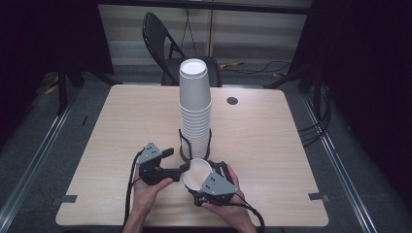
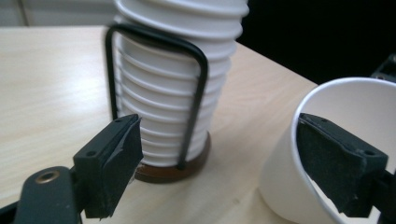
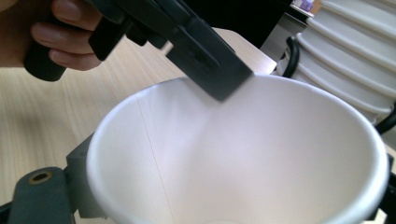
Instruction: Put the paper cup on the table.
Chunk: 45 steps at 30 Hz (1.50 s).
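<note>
A: What takes up the most room?

B: The worktop [image 1: 121, 126], pale wood with rounded corners. A black folding chair [image 1: 163, 43] stands beyond its far edge, and a small dark round cap [image 1: 232, 100] sits in the top near that edge, right of the middle.

A: And on it?

B: A tall stack of white paper cups [image 1: 195, 104], bottoms up, standing in a black wire holder [image 2: 198, 88] on a round brown base [image 2: 173, 171]. It rises from about the middle of the worktop, a little toward the near edge.

A: Where is the single cup?

B: The loose paper cup [image 1: 197, 175] is just in front of the holder, near the near edge, tipped on its side with its open mouth facing the person's left.

A: Who has it?

B: The right gripper [image 1: 206, 180]. In the right gripper view the cup's wall lies between its jaws, which are clamped on it from both sides.

A: And the other one?

B: The left gripper [image 2: 219, 168] stands wide. One pad reaches inside the cup's mouth, with the rim in front of it, the other is well clear, out toward the holder. Nothing is pinched there.

A: The hands?

B: The left hand [image 1: 148, 187] and the right hand [image 1: 228, 206] grip the handles close to the near edge.
</note>
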Each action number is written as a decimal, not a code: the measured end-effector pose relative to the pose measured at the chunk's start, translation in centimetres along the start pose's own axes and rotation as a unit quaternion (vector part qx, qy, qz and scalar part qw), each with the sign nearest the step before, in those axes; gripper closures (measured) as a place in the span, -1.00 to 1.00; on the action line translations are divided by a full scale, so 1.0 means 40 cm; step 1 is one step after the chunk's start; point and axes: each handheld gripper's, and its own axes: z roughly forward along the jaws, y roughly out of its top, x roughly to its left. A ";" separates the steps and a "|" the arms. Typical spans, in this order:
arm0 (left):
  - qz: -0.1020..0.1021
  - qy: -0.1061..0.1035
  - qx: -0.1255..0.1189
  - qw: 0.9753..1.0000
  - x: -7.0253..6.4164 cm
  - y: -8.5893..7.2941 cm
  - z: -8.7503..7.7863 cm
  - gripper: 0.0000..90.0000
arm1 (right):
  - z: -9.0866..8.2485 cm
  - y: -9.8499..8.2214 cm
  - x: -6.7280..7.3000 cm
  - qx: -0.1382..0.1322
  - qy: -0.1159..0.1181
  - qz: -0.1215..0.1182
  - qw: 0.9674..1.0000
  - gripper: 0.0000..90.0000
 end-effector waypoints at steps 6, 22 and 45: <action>0.017 0.009 -0.016 1.000 0.003 0.001 -0.021 -0.64 | -0.002 -0.006 -0.013 -0.004 0.003 0.030 1.000 -0.72; 0.030 0.083 -0.029 0.996 0.015 -0.033 -0.041 -0.66 | -0.036 -0.045 -0.086 -0.027 -0.021 0.127 0.991 -0.72; 0.025 0.136 -0.027 0.990 0.040 -0.120 -0.063 -0.65 | -0.076 -0.066 -0.246 -0.051 -0.085 0.221 0.970 -0.72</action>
